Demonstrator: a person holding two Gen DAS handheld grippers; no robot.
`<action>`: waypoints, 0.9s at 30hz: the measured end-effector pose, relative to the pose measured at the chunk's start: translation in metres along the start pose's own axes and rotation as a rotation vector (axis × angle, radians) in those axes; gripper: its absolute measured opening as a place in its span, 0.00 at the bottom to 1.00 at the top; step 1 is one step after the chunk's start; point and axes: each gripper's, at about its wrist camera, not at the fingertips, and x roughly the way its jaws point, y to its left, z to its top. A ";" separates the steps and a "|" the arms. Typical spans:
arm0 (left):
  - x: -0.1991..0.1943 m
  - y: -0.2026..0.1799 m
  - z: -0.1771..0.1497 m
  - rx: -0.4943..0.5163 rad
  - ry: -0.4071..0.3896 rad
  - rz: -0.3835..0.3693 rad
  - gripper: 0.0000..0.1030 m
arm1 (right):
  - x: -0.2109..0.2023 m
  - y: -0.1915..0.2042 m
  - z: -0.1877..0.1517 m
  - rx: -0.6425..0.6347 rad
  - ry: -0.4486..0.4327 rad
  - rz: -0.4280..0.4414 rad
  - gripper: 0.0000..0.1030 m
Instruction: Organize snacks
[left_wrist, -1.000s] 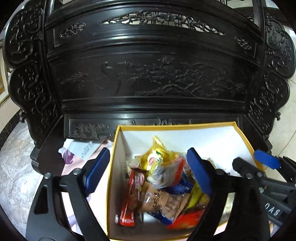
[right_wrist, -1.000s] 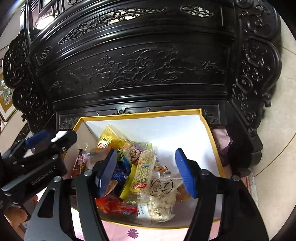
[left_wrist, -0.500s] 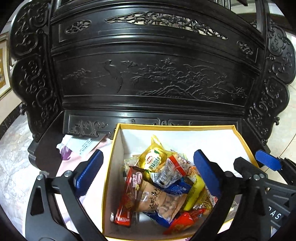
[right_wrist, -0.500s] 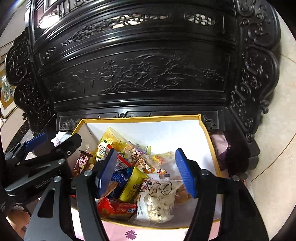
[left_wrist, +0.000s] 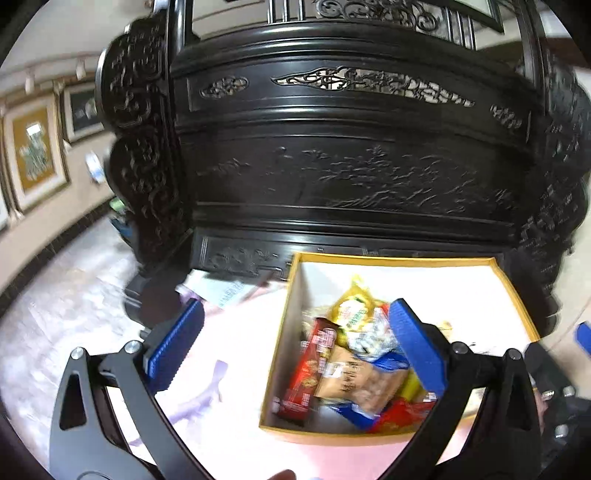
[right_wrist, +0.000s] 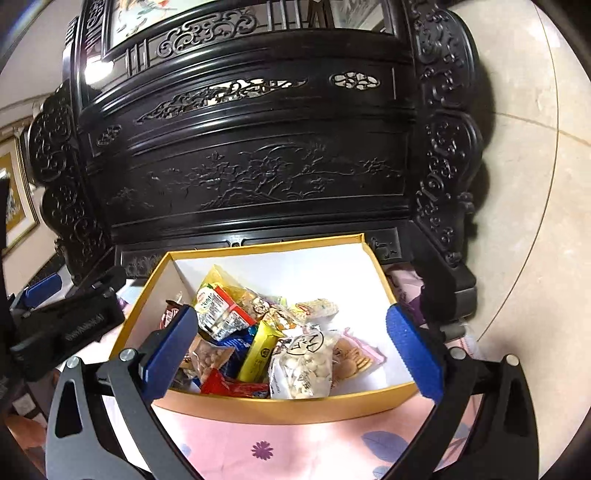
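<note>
Nearest the lens, right gripper (right_wrist: 291, 343) has just been opening and stands spread and empty above the yellow-rimmed box (right_wrist: 280, 408); left gripper (left_wrist: 295, 345) likewise spread, straddling the box's left wall. Snacks (right_wrist: 258, 332) lie heaped just ahead and below, toward the box's left, nearer the right gripper. Beyond, carved black cabinet (right_wrist: 258, 166).
</note>
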 end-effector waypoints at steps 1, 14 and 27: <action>0.000 0.001 0.000 -0.001 0.015 -0.024 0.98 | 0.000 0.001 0.000 -0.005 0.003 -0.003 0.99; 0.001 -0.006 -0.002 0.049 0.103 -0.050 0.98 | -0.001 0.003 0.003 -0.015 0.044 -0.003 0.99; -0.007 -0.008 0.001 0.062 0.085 -0.073 0.98 | -0.004 0.007 0.003 -0.028 0.038 -0.004 0.99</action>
